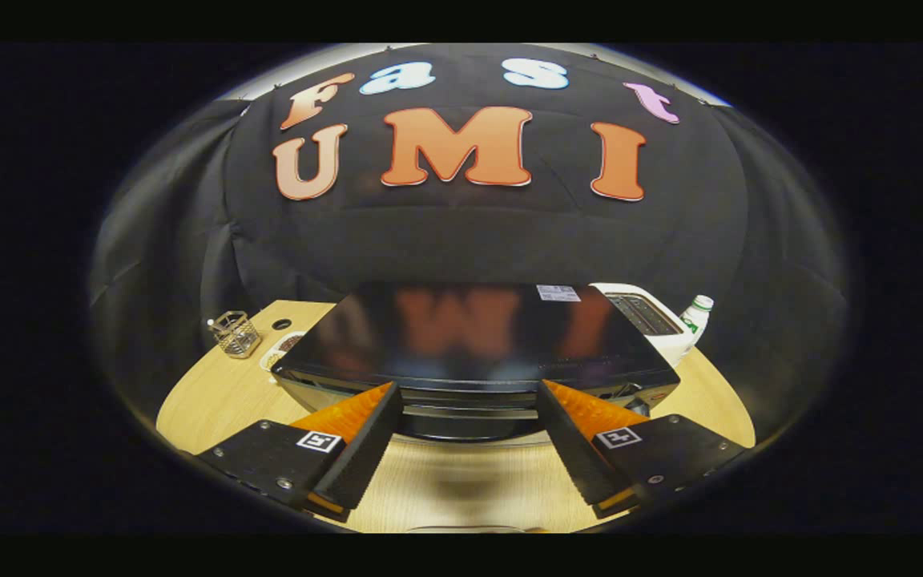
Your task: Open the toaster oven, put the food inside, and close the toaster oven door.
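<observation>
Toaster oven (pixel 473 336) at twelve o'clock looks heavy, rigid; grip its door handle (pixel 469 411). Tool (pixel 469 393) gapes wide, holding nothing.

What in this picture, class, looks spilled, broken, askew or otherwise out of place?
Nothing stands out. The toaster oven sits squarely on the wooden table, door shut, just ahead of the open gripper. The wire basket and the plastic bottle stand upright. No spill shows.
</observation>
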